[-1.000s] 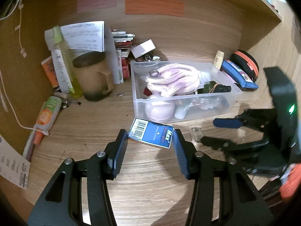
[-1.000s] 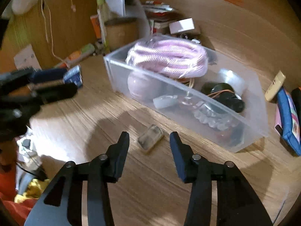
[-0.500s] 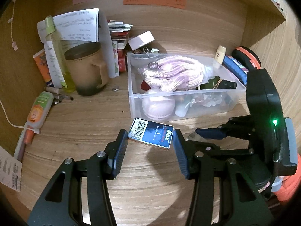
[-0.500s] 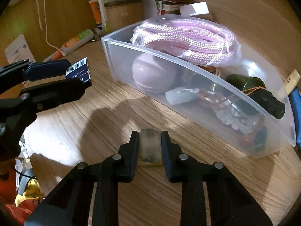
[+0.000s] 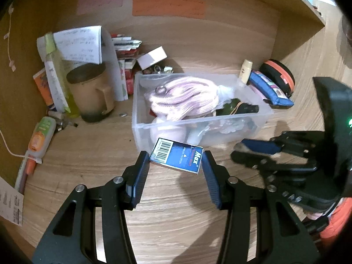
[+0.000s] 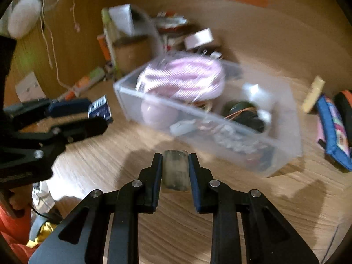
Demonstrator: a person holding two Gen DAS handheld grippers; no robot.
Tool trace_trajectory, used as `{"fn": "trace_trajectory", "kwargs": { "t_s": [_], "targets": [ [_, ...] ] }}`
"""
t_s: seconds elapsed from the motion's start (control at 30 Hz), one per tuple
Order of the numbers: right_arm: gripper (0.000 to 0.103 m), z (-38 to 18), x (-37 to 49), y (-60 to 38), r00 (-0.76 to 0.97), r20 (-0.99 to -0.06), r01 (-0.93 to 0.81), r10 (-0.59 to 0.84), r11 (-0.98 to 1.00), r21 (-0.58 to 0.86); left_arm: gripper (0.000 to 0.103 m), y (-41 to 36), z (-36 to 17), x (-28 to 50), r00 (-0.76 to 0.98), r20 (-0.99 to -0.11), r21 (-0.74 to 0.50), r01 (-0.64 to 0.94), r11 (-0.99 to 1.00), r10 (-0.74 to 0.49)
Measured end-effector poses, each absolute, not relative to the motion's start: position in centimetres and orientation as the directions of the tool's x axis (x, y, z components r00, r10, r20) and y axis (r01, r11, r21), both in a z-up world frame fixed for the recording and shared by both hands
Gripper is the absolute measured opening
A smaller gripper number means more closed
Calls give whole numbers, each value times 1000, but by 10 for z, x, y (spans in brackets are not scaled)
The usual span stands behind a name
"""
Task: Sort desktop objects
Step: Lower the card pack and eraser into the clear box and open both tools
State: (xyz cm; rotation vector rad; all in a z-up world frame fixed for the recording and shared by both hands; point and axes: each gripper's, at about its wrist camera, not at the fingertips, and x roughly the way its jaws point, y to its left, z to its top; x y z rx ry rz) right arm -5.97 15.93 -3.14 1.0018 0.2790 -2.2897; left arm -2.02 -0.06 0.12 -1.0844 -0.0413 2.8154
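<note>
A wood-grain bench [image 5: 92,154] meets a curved wooden back wall [image 5: 231,35] bearing pink, green and orange paper strips [image 5: 168,5], seemingly handwritten.

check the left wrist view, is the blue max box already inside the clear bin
No, the blue Max box is clamped between the fingers of the left hand-held gripper, in front of the clear bin and outside its front wall.

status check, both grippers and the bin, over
Left gripper shut on blue box. Right gripper shut on small clear case, clear of desk. Bin ahead, nearly full, pink rope on top.
</note>
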Motion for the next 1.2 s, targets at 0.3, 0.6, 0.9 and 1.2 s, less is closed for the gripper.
{"fn": "trace_trajectory", "kwargs": {
  "t_s": [0.3,0.6,0.9,1.2],
  "targets": [
    [22,11,-57,187,-616,-631,566,-472,-822,62,49,17,23,-27,-759,-636,-58,-135,-989,141],
    [22,34,-66,212,-679,-581,520,-449,-853,51,49,34,56,-45,-792,-586,-47,-178,-983,172],
    [22,26,-107,213,-672,-601,495,-433,-866,71,49,41,55,-91,-762,-615,-90,-186,-979,201],
    [22,12,-140,201,-641,-638,500,-428,-863,76,49,34,34,-122,-725,-657,-118,-169,-978,205]
  ]
}}
